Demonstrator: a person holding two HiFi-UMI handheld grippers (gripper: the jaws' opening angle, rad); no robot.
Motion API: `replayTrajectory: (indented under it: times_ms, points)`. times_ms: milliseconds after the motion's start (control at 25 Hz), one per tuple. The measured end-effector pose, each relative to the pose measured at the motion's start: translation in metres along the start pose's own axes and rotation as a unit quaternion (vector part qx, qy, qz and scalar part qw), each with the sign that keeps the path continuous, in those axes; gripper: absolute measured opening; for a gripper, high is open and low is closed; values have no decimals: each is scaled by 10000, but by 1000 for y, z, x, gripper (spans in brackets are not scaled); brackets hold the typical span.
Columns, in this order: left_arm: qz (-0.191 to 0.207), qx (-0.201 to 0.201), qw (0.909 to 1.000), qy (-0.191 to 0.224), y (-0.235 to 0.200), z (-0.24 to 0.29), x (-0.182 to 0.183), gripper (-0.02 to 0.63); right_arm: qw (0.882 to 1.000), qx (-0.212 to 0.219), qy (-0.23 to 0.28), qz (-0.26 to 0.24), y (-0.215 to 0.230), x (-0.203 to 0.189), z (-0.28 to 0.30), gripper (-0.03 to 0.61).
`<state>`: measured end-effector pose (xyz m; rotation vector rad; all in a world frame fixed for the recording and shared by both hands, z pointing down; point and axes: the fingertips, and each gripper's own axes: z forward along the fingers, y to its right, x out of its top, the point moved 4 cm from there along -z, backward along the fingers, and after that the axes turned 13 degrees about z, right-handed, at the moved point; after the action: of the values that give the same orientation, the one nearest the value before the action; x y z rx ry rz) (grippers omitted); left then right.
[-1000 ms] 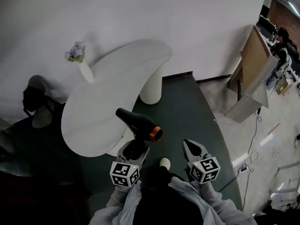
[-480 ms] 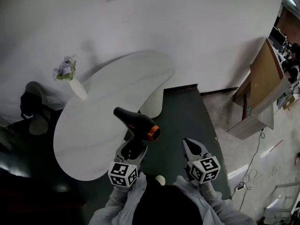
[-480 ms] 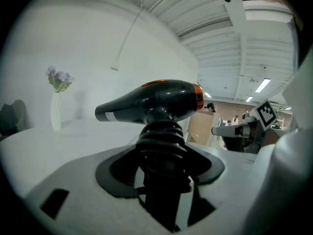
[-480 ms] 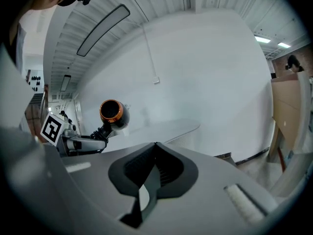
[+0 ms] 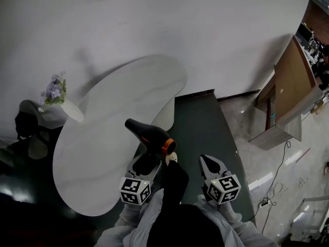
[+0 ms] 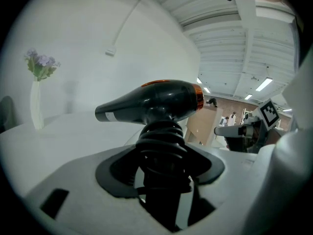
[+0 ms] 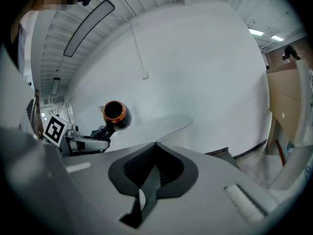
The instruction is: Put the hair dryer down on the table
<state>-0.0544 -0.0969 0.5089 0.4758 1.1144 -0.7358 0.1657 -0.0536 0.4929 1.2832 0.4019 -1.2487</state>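
Head view: a white vase stands at the far left end of the white bench and holds a sprig of purple flowers. Your left hand-held gripper is clamped on the handle of the hair dryer, which hangs in the air over the bench's right edge, not resting on the top. The dryer is black with an orange ring at its rear end, and its nozzle points up and left across the bench. Your right hand-held gripper sits just to the right over the dark floor, level with the left one.

Left gripper view: the jaws press on the dryer's handle, which has its black cord coiled round it. The barrel lies crosswise above them, nozzle aimed left toward the vase and its flowers.

Right gripper view: the right hand-held gripper has its jaws closed tip to tip with nothing between them. The dryer's orange-ringed rear faces this camera, above the left hand-held gripper.
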Motion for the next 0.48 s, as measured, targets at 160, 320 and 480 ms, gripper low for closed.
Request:
replayTrajectory:
  times_ms: [160,320,480]
  points:
    - [53,-19,10000,64,-29,47,26,284,10000,10,-14,-55,18,33,42,12]
    - [55,20,9998,195,-69,94,63,284,9999,75,46,-135,32,82,99,12]
    - [192,96,9993,300,-116,140,102,284,9990,251,144,-353,42,138,161,12]
